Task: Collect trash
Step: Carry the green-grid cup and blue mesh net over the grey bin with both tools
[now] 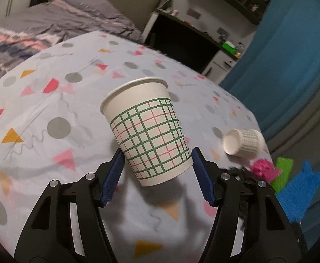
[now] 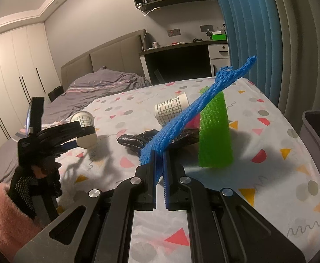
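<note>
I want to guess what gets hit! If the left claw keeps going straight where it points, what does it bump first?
Nothing new, probably: the checked paper cup is already gripped in the left claw. Past it, the line seems to meet the spotted tablecloth; depth is hard to judge.

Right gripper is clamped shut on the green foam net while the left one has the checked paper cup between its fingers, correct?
Not quite. The right wrist view shows the right gripper clamped shut on the blue foam net; the green foam net hangs beside it. The checked paper cup does sit between the left gripper's fingers.
</note>
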`<state>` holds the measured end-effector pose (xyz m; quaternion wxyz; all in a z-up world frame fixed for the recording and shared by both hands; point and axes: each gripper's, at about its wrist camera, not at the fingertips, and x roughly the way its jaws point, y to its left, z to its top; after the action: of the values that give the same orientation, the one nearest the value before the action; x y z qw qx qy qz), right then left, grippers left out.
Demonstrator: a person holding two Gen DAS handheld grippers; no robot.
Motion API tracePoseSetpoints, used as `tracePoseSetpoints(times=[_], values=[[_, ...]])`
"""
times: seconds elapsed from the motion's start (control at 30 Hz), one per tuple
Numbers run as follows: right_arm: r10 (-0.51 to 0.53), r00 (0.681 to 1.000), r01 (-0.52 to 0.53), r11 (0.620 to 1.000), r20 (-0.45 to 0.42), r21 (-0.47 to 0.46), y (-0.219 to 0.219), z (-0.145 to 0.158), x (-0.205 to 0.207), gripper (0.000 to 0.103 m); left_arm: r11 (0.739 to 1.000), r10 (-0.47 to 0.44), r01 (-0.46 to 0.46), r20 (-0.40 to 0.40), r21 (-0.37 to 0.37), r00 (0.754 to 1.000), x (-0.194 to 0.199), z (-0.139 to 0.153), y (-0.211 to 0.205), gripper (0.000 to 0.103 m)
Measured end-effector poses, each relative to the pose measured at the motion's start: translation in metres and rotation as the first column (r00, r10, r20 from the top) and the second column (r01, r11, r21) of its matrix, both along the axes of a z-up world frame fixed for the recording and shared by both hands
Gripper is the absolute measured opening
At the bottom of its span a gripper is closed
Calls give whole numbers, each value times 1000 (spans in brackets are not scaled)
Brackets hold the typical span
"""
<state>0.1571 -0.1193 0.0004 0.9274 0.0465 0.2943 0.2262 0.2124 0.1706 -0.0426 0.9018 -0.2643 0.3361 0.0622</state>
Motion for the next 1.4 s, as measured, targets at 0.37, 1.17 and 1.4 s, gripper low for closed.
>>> tracePoseSetpoints(times=[0.37, 1.17, 1.4], values=[[-15, 1000, 15, 1000, 25, 3, -30, 12, -21, 6, 986, -165, 160, 106, 54, 981, -38, 34, -62, 62], [-168, 983, 170, 985, 67, -15, -133, 25, -56, 6, 869, -493, 473, 160, 145, 855, -52, 57, -214, 62], [-233, 971, 234, 972, 62, -8, -175, 25, -52, 6, 813, -581, 560, 164, 161, 797, -41, 59, -267, 62]])
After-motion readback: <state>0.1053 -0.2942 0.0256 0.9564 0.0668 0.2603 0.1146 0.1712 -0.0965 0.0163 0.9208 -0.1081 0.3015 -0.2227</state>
